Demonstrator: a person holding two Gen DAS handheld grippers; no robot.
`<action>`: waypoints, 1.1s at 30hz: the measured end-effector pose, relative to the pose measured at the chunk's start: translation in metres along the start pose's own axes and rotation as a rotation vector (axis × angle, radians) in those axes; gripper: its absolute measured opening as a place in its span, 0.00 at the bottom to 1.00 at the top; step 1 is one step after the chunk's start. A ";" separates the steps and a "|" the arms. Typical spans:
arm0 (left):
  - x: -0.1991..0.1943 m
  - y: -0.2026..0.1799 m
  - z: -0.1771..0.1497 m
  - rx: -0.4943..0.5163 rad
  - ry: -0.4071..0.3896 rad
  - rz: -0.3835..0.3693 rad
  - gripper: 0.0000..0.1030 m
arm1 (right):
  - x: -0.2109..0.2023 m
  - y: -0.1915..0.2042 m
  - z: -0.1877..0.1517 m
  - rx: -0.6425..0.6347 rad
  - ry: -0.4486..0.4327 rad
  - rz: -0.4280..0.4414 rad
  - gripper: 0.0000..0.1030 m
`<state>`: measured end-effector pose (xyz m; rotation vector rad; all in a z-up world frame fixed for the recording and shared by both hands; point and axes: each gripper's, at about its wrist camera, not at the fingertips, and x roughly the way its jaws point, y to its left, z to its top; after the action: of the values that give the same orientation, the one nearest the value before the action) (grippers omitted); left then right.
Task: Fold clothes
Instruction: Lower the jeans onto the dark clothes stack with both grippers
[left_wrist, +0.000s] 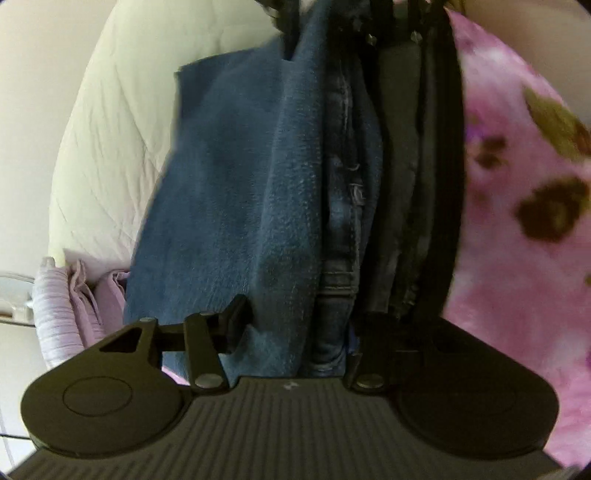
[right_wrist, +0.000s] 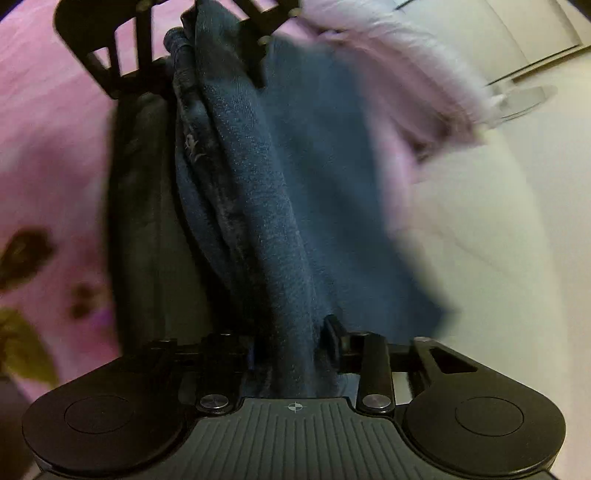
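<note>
Jeans (left_wrist: 340, 221), dark blue denim, stretched in a bunched band between both grippers, held above a pink floral bedspread (left_wrist: 517, 258). Left gripper (left_wrist: 299, 325) is clamped on one end of the denim; right gripper (right_wrist: 295, 343) is clamped on the other end. In each wrist view the opposite gripper shows at the top of the frame, so the two face each other along the fabric.

A fuzzy blue layer (left_wrist: 229, 192) hangs beside the denim seam, probably the garment's lining or a doubled-over leg; can't tell which. A black fabric strip (left_wrist: 417, 184) runs alongside the denim on the bedspread side; can't tell if it's part of the same garment.

Doing this step well, my read:
- keep tension even so the band doesn't sag or twist
- line the seams up before laying down
- lower both ends together, flat onto the bedspread
- release only once the fold edge sits straight

Around:
- white quilted duvet (left_wrist: 110, 147) on the side opposite the bedspread
- lilac ribbed garment (left_wrist: 59, 306) bunched near the duvet; in the right view it's blurred (right_wrist: 399, 74), just beside the denim
- wall and a white fixture behind, too blurred to identify

Risk: the lilac garment is near enough to get caught under the fold. Motion blur suggests fast movement.
</note>
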<state>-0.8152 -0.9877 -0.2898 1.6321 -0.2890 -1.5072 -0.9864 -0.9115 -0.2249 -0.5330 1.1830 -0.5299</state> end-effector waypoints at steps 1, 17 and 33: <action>-0.001 -0.005 -0.002 0.010 -0.003 0.012 0.45 | -0.005 0.008 -0.005 -0.010 -0.020 -0.027 0.41; -0.023 0.000 -0.048 0.148 -0.075 0.069 0.37 | -0.077 -0.003 -0.039 0.247 0.034 -0.016 0.26; -0.028 -0.020 -0.123 0.122 -0.078 0.069 0.46 | -0.093 0.022 -0.038 0.243 0.092 0.009 0.28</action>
<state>-0.7196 -0.9042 -0.2982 1.6429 -0.4846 -1.5287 -1.0469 -0.8398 -0.1839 -0.2977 1.1881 -0.6860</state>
